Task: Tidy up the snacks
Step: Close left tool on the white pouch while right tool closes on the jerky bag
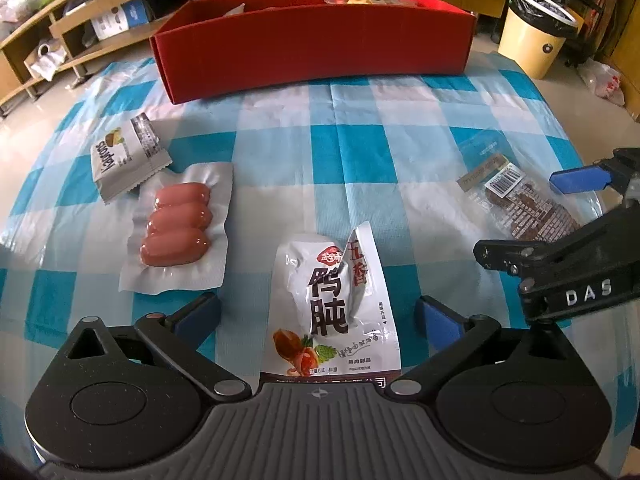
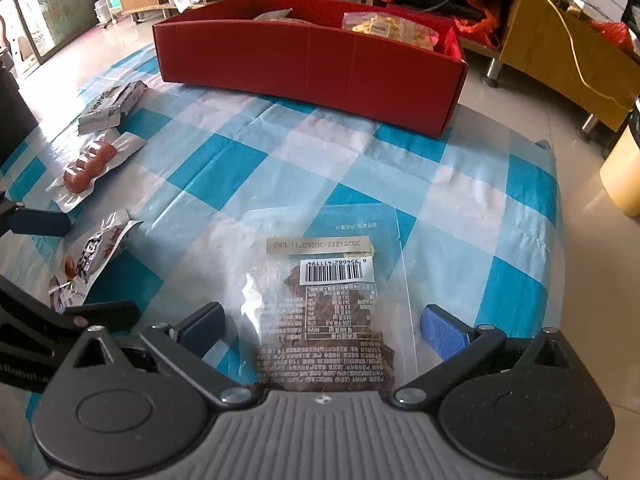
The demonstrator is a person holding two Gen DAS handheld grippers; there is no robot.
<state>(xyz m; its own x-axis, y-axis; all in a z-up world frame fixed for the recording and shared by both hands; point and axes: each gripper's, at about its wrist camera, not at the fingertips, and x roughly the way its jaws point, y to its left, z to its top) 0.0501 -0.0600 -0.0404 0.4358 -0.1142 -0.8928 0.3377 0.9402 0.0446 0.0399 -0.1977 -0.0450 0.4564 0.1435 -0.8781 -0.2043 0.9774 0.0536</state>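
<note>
My left gripper [image 1: 318, 316] stands open over a white duck-gizzard pouch [image 1: 332, 300] that lies on the blue checked cloth between its blue pads without touching them. To its left lie a vacuum pack of three sausages [image 1: 178, 228] and a grey snack sachet [image 1: 120, 156]. My right gripper [image 2: 322, 326] is open too, with a clear bag of brown dried meat [image 2: 324, 312] flat on the cloth between its pads. That bag [image 1: 516, 200] and the right gripper's fingers [image 1: 576, 180] show at the right of the left wrist view. A red box [image 1: 312, 44] at the back holds a bag of yellow snacks [image 2: 388, 28].
The checked cloth [image 1: 360, 148] covers the table, whose right edge [image 2: 556, 200] drops to a tiled floor. A yellow bin [image 1: 532, 36] stands beyond the box at the right. Wooden shelves [image 1: 80, 28] run along the back left, a low cabinet [image 2: 560, 40] at the back right.
</note>
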